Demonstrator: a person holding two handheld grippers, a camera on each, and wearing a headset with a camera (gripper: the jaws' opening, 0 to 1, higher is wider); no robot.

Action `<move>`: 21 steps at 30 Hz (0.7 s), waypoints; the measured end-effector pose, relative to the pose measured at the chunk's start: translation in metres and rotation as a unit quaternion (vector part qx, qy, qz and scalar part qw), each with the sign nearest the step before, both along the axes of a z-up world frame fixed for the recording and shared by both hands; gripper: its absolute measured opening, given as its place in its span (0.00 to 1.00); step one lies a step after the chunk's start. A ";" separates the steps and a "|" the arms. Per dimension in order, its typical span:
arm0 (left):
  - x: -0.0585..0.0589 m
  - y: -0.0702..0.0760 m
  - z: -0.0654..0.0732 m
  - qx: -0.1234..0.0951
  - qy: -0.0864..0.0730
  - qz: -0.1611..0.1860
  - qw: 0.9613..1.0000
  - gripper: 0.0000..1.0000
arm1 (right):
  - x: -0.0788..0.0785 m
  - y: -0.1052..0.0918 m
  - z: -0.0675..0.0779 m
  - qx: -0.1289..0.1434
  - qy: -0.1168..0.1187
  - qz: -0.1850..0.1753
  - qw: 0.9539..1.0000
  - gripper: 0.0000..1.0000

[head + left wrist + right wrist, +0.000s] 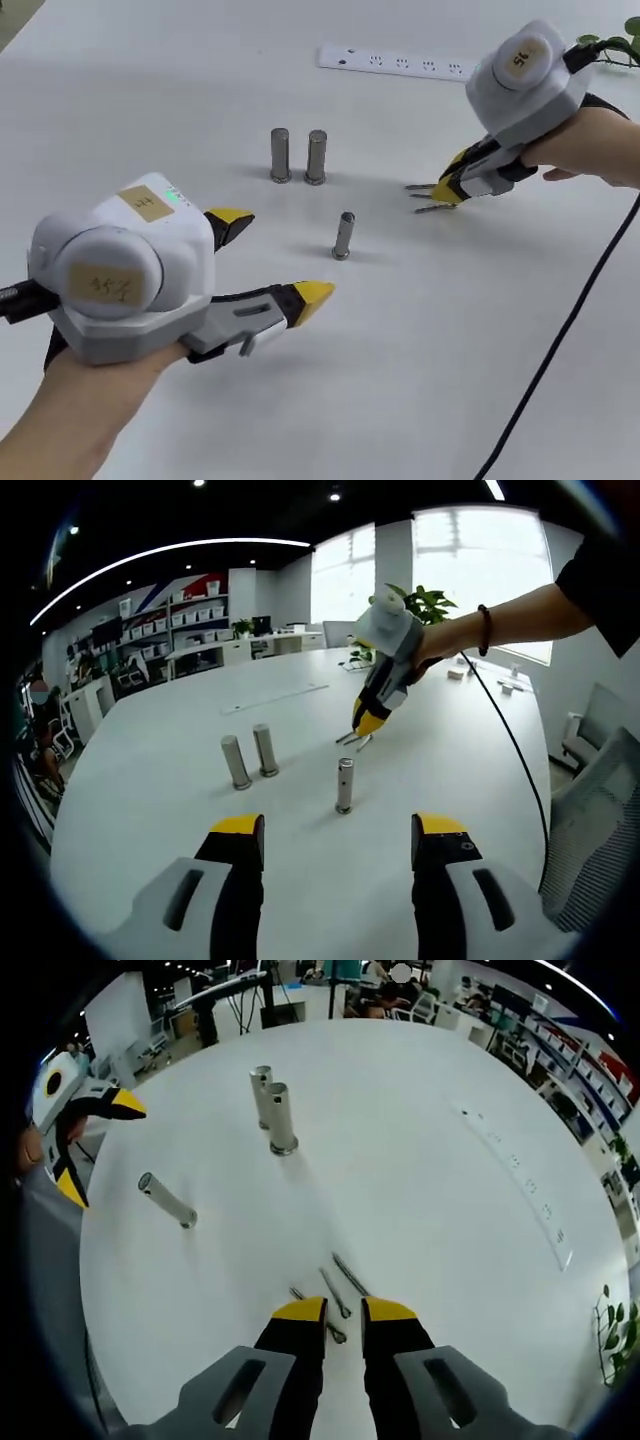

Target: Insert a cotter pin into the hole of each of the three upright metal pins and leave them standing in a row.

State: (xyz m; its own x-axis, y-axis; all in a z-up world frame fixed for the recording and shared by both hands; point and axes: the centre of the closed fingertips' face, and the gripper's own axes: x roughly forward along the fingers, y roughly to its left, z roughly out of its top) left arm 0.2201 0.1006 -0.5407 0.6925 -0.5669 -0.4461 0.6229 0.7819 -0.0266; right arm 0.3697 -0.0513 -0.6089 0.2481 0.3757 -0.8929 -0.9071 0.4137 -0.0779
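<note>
Three metal pins stand on a white table (pixel 200 90). One of them, the lone pin (pixel 343 236), is set apart on the side nearest the person. A small hole can be made out near its top in the left gripper view (pixel 344 785). The pair of pins (pixel 298 156) is placed beyond the lone pin and slightly to its left. These two stand just beside each other.

Three cotter pins (pixel 428 197) are laid flat on the table to the right of the lone pin and a little beyond it, fanned side by side. The right gripper (pixel 440 195) is lowered to them, held by a hand (pixel 585 145). Its yellow-tipped jaws are drawn almost together, with a slim gap left between them. In the right gripper view the cotter pins (pixel 336 1293) are seen at and just past the jaw tips. Whether one of them is pinched cannot be told.

The left gripper (pixel 272 255) is held low on the near left side of the lone pin, with its jaws spread wide. In the left gripper view the lone pin is seen ahead of the gap between the jaws, near the tips but not touching them.

A white power strip (pixel 395 62) is laid well beyond the lone pin, to its right. A black cable (pixel 560 330) is trailed across the table on the lone pin's right.
</note>
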 end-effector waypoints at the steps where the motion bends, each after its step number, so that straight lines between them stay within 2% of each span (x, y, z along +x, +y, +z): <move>1: 0.000 0.000 0.000 0.000 0.000 0.000 1.000 0.57 | -0.001 -0.001 -0.002 -0.004 0.001 0.003 1.000 0.08; 6: 0.002 0.002 0.002 -0.004 -0.004 0.002 1.000 0.57 | -0.006 -0.001 -0.004 -0.010 0.011 0.007 1.000 0.08; 13: 0.004 0.005 0.001 -0.002 -0.001 0.009 1.000 0.57 | -0.011 0.000 -0.003 -0.006 0.028 0.005 1.000 0.06; 19: 0.004 0.005 0.001 -0.001 -0.003 0.009 1.000 0.57 | -0.017 0.003 -0.003 -0.035 0.027 0.040 0.998 0.03; 21: 0.004 0.005 0.000 0.000 -0.002 0.008 1.000 0.57 | -0.021 0.004 -0.002 -0.053 0.020 0.073 0.996 0.01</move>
